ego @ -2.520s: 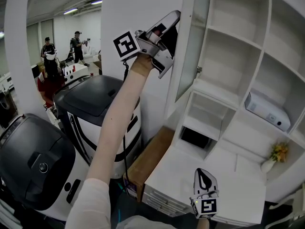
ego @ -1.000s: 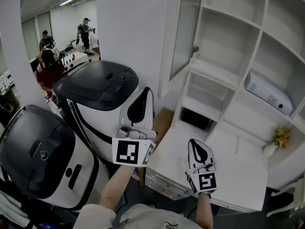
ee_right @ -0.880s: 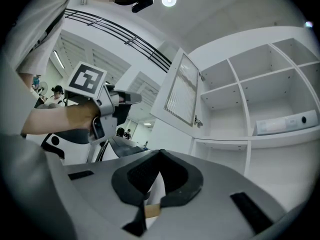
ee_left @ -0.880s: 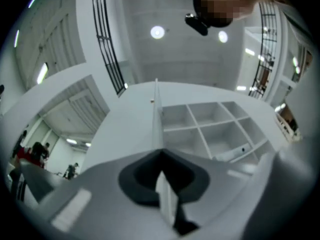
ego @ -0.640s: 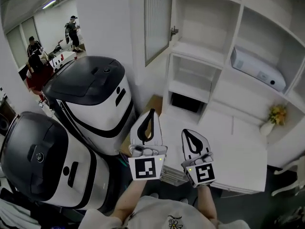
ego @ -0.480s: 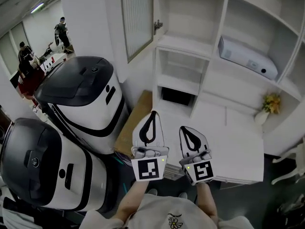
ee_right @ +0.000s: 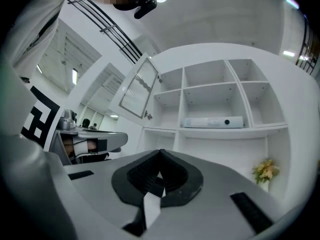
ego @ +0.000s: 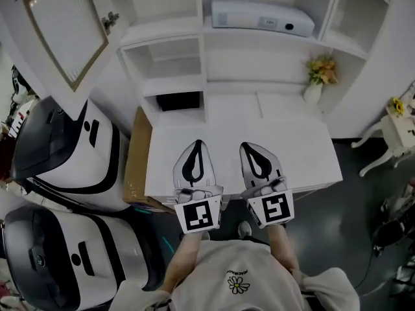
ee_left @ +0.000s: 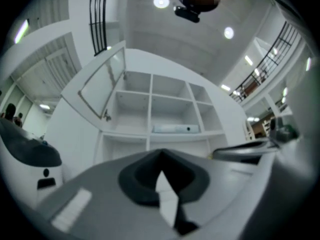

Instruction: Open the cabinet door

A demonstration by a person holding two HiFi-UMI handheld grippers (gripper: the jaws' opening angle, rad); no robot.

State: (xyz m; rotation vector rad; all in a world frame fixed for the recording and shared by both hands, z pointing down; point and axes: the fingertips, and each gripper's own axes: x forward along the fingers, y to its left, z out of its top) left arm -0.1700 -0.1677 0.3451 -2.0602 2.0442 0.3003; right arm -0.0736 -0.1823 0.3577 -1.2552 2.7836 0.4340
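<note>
Both grippers are held side by side over the near edge of a white desk (ego: 305, 154). Your left gripper (ego: 197, 146) has its jaws pressed together with nothing between them, and your right gripper (ego: 251, 149) is likewise closed and empty; neither touches the cabinet. Beyond the desk stands a white shelf unit (ego: 259, 50) of open compartments. One shelf carries a long white box (ego: 262, 15), apparently a projector, though the detail is too small to be sure. A vase of yellow flowers (ego: 321, 73) stands at the desk's far right. A cardboard box (ego: 134, 161) sits just beside the desk's left edge, with two large white-and-black machines (ego: 71, 148) further left on the dark floor. The cabinet door (ego: 61, 28) is at the unit's upper left, well apart from both grippers. It hangs swung outward, a white frame round a ribbed pale panel, with a small handle (ego: 110, 21) on its free edge. The left gripper view adds the ceiling lights and a dark balcony railing (ee_left: 97, 14) above the open door (ee_left: 102, 86). The right gripper view alone shows the left gripper's marker cube (ee_right: 37, 119) beside the door (ee_right: 139, 89). Only the head view shows the floor.
</note>
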